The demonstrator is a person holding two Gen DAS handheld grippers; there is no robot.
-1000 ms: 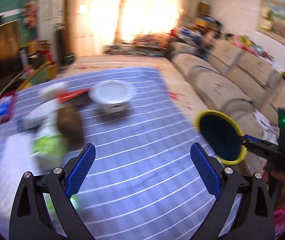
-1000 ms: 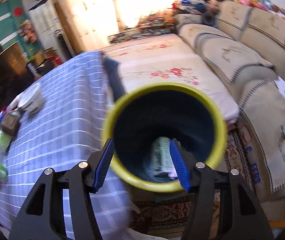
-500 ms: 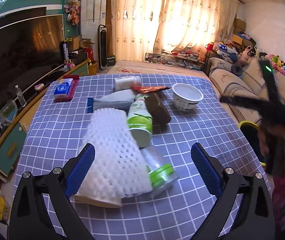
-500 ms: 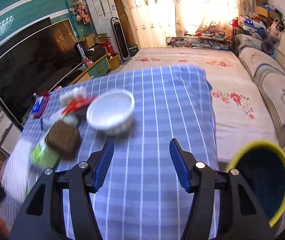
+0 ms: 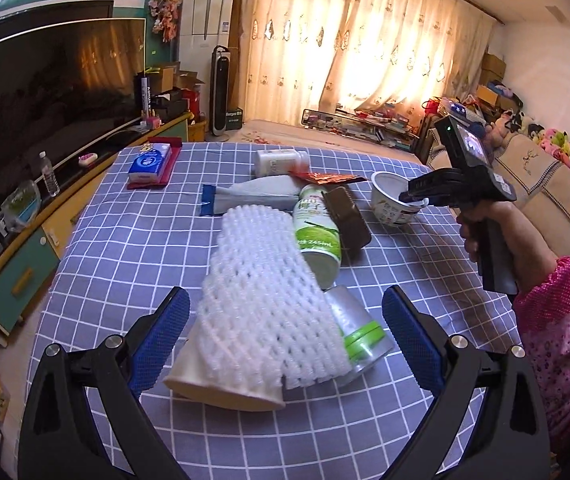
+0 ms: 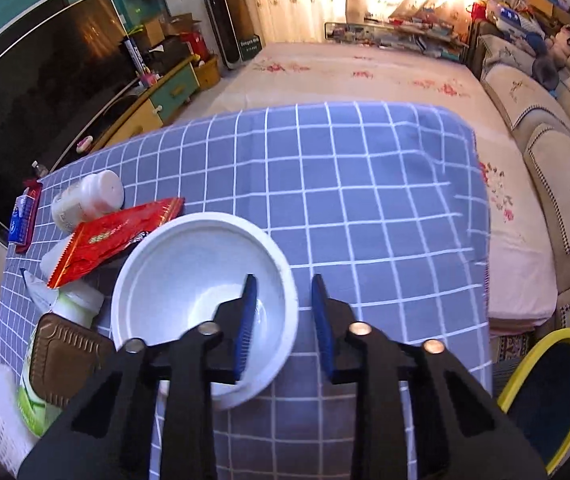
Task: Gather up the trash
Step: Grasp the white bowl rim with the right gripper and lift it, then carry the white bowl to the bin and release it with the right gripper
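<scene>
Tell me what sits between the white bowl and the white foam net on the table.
In the left wrist view, a green-labelled bottle and a brown tray leaning on it lie between the white bowl and foam net.

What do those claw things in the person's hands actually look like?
Each gripper, left and right, has two black plastic arms with silver bolts, ending in blue textured finger pads. Seen from the left, the right one has a black pistol handle and a small green light. The sleeve is pink, patterned.
</scene>
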